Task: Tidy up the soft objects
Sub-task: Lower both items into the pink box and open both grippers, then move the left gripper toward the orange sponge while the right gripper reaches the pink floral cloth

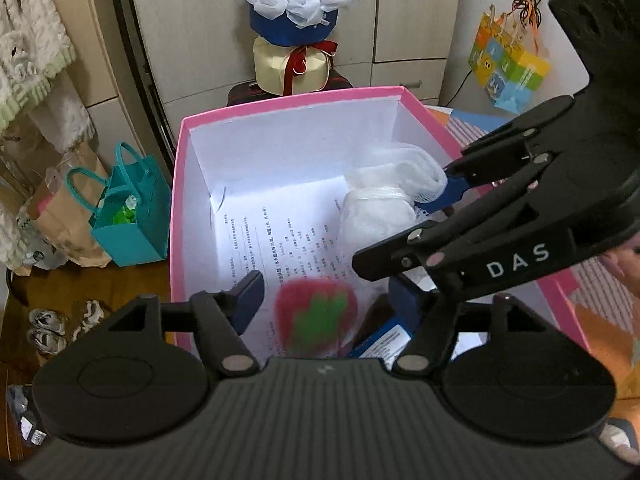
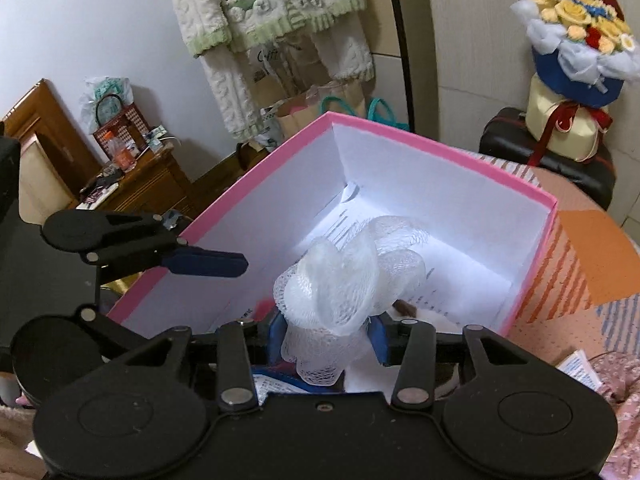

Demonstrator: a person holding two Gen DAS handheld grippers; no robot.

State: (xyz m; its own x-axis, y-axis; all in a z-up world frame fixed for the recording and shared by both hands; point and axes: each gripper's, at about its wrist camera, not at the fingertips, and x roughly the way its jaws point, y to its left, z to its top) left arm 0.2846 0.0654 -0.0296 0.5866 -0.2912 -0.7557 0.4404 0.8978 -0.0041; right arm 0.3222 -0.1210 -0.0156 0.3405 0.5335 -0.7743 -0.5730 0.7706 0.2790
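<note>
A pink box (image 1: 280,101) with a white inside and a printed sheet on its floor stands in front of both grippers; it also shows in the right wrist view (image 2: 400,133). My right gripper (image 2: 328,338) is shut on a white mesh bath puff (image 2: 340,284) and holds it inside the box; the puff also shows in the left wrist view (image 1: 384,200). My left gripper (image 1: 326,300) is open above the box's near end. A fuzzy red and green strawberry toy (image 1: 316,316) lies blurred between its fingers, not gripped.
A teal bag (image 1: 128,216) and a paper bag (image 1: 60,220) stand left of the box. A flower bouquet (image 1: 296,12) sits behind it on a dark case. A wooden cabinet (image 2: 140,184) stands far left. A striped cloth (image 2: 568,280) lies right of the box.
</note>
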